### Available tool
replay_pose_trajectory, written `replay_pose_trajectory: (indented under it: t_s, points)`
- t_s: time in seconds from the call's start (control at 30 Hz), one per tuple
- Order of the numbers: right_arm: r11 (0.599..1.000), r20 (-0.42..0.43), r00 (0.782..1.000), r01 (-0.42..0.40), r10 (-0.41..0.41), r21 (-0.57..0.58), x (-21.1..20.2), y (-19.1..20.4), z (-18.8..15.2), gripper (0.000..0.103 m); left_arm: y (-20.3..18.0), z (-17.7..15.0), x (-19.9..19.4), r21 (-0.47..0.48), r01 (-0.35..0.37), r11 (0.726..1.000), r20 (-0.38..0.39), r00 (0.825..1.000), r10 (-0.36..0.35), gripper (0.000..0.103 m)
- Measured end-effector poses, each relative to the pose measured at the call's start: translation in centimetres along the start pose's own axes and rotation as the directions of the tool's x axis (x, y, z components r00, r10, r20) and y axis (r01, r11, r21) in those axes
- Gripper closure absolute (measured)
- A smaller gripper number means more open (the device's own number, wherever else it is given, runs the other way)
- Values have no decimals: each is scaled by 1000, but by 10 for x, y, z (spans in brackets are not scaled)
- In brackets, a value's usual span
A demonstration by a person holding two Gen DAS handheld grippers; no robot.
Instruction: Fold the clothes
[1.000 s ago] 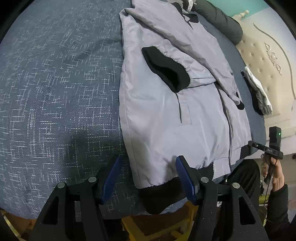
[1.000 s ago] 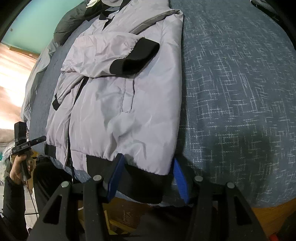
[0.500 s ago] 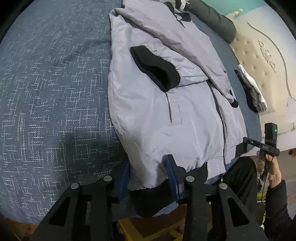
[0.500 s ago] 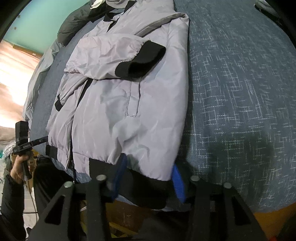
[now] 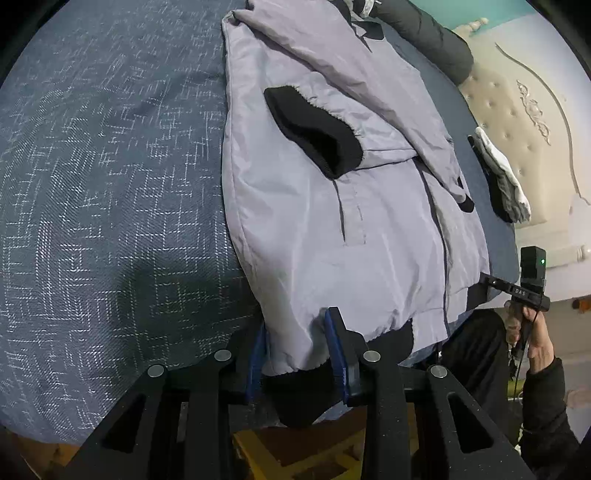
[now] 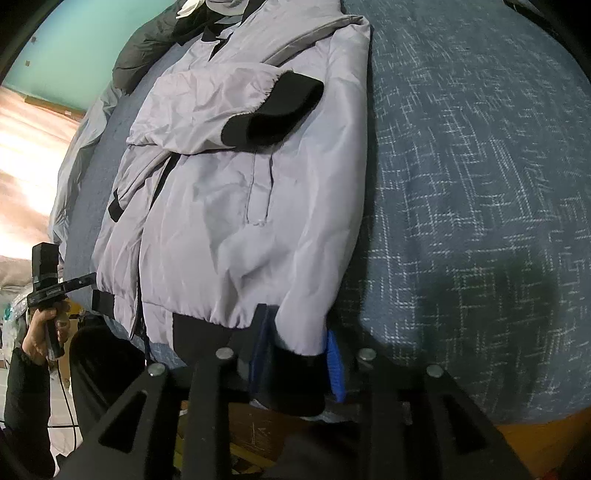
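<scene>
A pale grey jacket [image 5: 332, 206] with black cuffs and a black hem band lies front-up on a bed covered by a dark blue bedspread [image 5: 103, 192] with a white broken-line pattern. Its collar points toward 12 o'clock in both wrist views and its hem hangs just over the bed's near edge at 6 o'clock. Both sleeves are folded in across the chest; one black cuff [image 5: 314, 133] rests on the front panel above the pocket slit, and in the right wrist view the same cuff [image 6: 273, 110] sits at about 11 o'clock from the picture's centre.

The left claw [image 5: 295, 354] is narrowed onto one bottom corner of the jacket, where grey shell meets the black hem band [image 5: 299, 391]; cloth fills the gap between its blue-padded fingers [image 5: 338, 358]. The right claw [image 6: 295, 362] grips the opposite bottom corner the same way, the band [image 6: 295, 380] pinched between its blue pads [image 6: 334, 365].

At 12 o'clock beyond the collar lies a dark puffy garment [image 5: 428, 33]. In the left wrist view a small black-and-white folded item [image 5: 502, 177] rests on the bed at 3 o'clock, next to a cream tufted headboard [image 5: 517, 110]. At 4 o'clock in that view the person's hand [image 5: 528, 332] holds the other claw's handle; the right wrist view shows the other hand [image 6: 44, 332] at 8 o'clock. Behind it are a teal wall [image 6: 81, 40] and a brightly lit floor [image 6: 29, 147].
</scene>
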State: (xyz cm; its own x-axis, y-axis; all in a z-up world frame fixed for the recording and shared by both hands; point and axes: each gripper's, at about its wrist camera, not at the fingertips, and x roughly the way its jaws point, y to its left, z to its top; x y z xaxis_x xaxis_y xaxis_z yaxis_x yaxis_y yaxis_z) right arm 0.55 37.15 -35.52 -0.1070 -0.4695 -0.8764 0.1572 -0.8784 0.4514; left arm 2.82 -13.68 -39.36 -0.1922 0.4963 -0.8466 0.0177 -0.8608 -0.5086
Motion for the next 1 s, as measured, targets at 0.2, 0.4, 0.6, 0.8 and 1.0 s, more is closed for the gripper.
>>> replay_pose_trajectory:
  t_s: [0.2, 0.4, 0.6, 0.8, 1.0]
  points:
    - [998, -3, 1000, 24, -25, -54, 1, 10, 5, 76, -2, -1, -2, 27, -11, 1000, 4, 1000, 11, 76]
    - [997, 32, 999, 14, -11, -81, -9, 16, 6, 90, -8, -2, -12, 67, -19, 998, 25, 1000, 17, 92]
    - [993, 75, 996, -30, 39, -117, -41, 30, 7, 92, -26, 2, -38, 113, -10, 994, 61, 998, 3, 97]
    - [984, 90, 992, -73, 88, -160, -69, 47, 9, 92, -37, -2, -67, 168, -2, 986, 72, 997, -10, 98]
    - [974, 86, 985, -135, 152, -181, -82, 53, -1, 93, -47, -11, -88, 201, 15, 979, 85, 996, -32, 98]
